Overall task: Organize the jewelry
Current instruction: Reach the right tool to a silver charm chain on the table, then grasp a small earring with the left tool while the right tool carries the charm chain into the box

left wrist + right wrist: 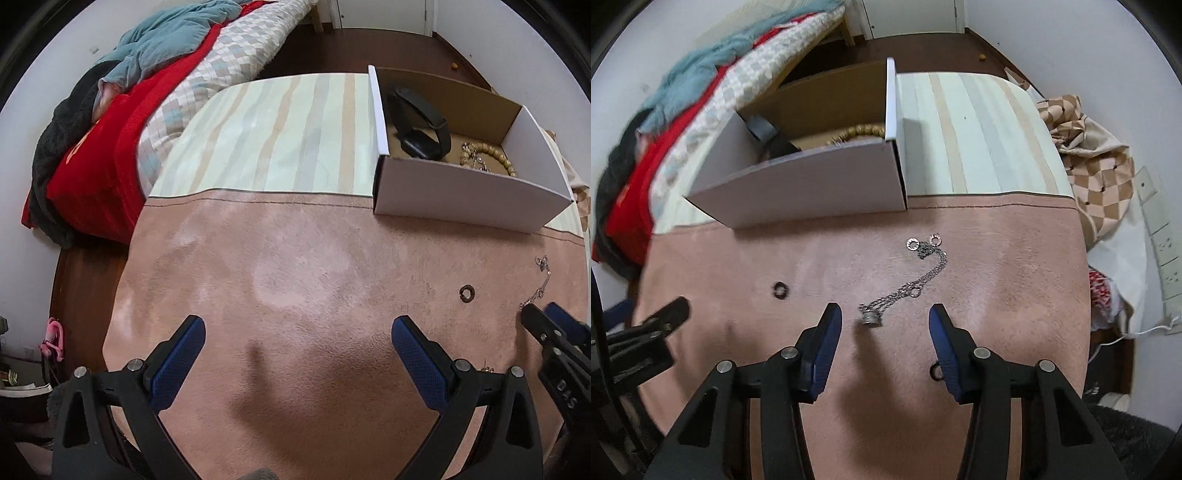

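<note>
Over bare pink surface (295, 258), the left tool (297, 354) hangs wide and empty; a white box (461, 195) holds a black watch (421, 122) and bead bracelet (487, 155). From the right wrist, the right tool (885, 332) gapes wide around a silver chain necklace (908, 284), a dark ring (780, 290) lying apart.

left hand-held gripper (297, 362): black frame; blue textured pads (177, 363); silver screws | right hand-held gripper (885, 343): same

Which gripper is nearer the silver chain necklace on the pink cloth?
Right. The right gripper is open with the silver chain necklace just ahead between its fingers; the left gripper hovers open over bare cloth, well to the necklace's left.
</note>
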Motion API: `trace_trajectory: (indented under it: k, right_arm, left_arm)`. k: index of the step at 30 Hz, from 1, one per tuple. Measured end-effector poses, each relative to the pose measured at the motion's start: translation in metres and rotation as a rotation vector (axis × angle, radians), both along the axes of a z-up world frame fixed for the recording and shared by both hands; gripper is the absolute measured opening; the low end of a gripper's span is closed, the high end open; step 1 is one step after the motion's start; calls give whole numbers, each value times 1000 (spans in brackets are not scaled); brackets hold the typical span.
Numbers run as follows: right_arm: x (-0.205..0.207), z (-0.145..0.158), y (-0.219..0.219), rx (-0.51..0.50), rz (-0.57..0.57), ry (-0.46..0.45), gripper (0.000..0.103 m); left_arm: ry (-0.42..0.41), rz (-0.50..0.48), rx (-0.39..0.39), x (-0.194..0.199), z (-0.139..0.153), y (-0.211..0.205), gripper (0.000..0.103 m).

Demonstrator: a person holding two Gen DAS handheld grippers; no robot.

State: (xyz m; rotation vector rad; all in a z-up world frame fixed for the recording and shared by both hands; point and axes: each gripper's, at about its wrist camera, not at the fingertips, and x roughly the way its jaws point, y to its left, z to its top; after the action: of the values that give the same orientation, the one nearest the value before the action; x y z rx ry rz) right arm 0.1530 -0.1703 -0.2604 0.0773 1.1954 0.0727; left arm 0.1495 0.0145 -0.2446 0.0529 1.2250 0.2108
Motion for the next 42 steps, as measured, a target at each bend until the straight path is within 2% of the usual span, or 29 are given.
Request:
trace_trajectory:
  k: [1,2,3,8,14,16,20,22,23,24,25,28,30,36,42]
  right_arm:
    - [1,-1,1,-6,6,4,33]
    - [0,-1,3,-33,10,-11,29]
    - [0,-2,5,-38,24,-17,10]
    - [-7,10,-14,7,-24,-53,10]
    - [-14,31,-61,39,-112,-72,10]
    - [-15,32,-71,32,-130,-70,10]
    - [-19,33,-89,25,-162,-72,10]
    - [-20,33,-93,26,-171,-71,10]
    - [-21,34,-95,26,-173,-73,10]
    - [-21,34,-95,26,-174,-74,10]
    - [-22,34,-95,26,-175,-75,10]
    - [-23,36,-94,26,-180,-80,10]
    - [-23,37,-94,28,-181,-83,10]
    - [-24,45,-91,39,-179,-101,10]
    - [-23,71,-85,100,-150,-132,10]
  left_arm:
    - [3,-3,-4,-1,-1,-1,103]
    - [5,-5,-7,-1,-2,-2,103]
    - [10,-7,-17,-1,-2,-3,103]
    - [7,-58,-72,-12,0,-23,103]
    - [42,-162,-189,-28,-5,-66,102]
    - [52,-189,-194,-31,-7,-79,90]
    - [65,-238,-185,-35,-14,-101,73]
    - [84,-258,-178,-34,-21,-108,45]
    - [90,-264,-180,-33,-24,-109,38]
    - [76,-268,-180,-34,-23,-111,35]
    - [64,-277,-168,-34,-23,-113,27]
    - [51,-290,-173,-34,-23,-116,12]
    - [44,-297,-170,-31,-24,-116,6]
    - [26,-295,-194,-32,-18,-112,6]
    - [-21,-290,-236,-31,22,-91,6]
